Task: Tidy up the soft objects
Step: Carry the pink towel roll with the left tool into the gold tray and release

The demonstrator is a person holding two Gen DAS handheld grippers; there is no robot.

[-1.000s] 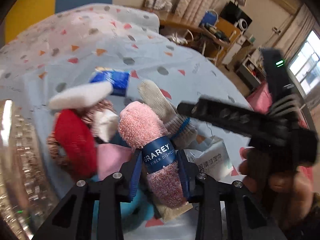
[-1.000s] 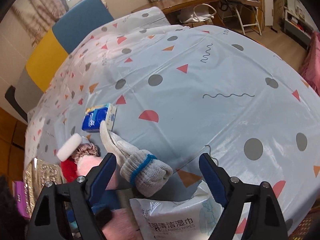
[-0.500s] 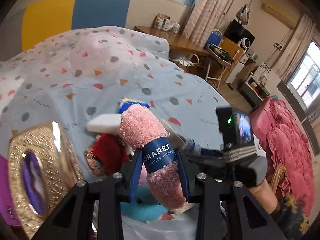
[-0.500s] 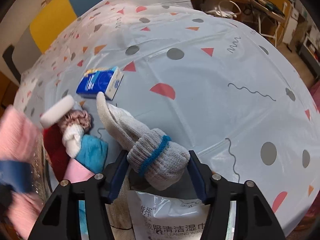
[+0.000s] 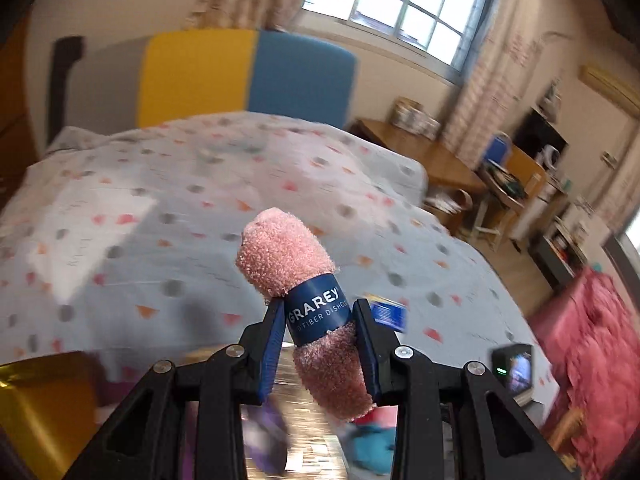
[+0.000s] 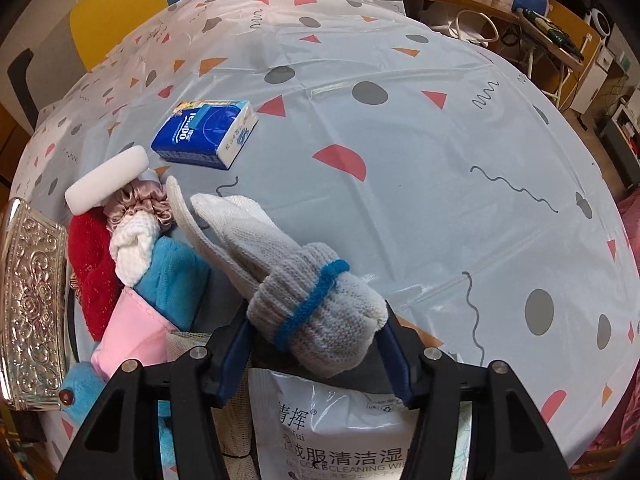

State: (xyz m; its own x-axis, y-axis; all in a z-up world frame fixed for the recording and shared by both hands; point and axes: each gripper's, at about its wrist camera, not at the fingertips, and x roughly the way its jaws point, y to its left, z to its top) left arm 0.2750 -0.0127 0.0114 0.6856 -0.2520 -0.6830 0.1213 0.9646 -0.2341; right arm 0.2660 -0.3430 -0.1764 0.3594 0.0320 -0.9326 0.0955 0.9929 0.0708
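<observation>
Bedroom, bed (image 6: 400, 120) under a glossy patterned sheet. Left hand-held gripper (image 5: 320, 340) clamped on a pink fleece cloth roll (image 5: 304, 304) at its blue paper band: light, squashy, band is the firmest grip point. Right hand-held gripper (image 6: 316, 344) clamped on a rolled grey knit glove (image 6: 316, 312) at the cuff; soft, toe end flops ahead. Tissue pack (image 6: 206, 134) lies beyond, left.
</observation>
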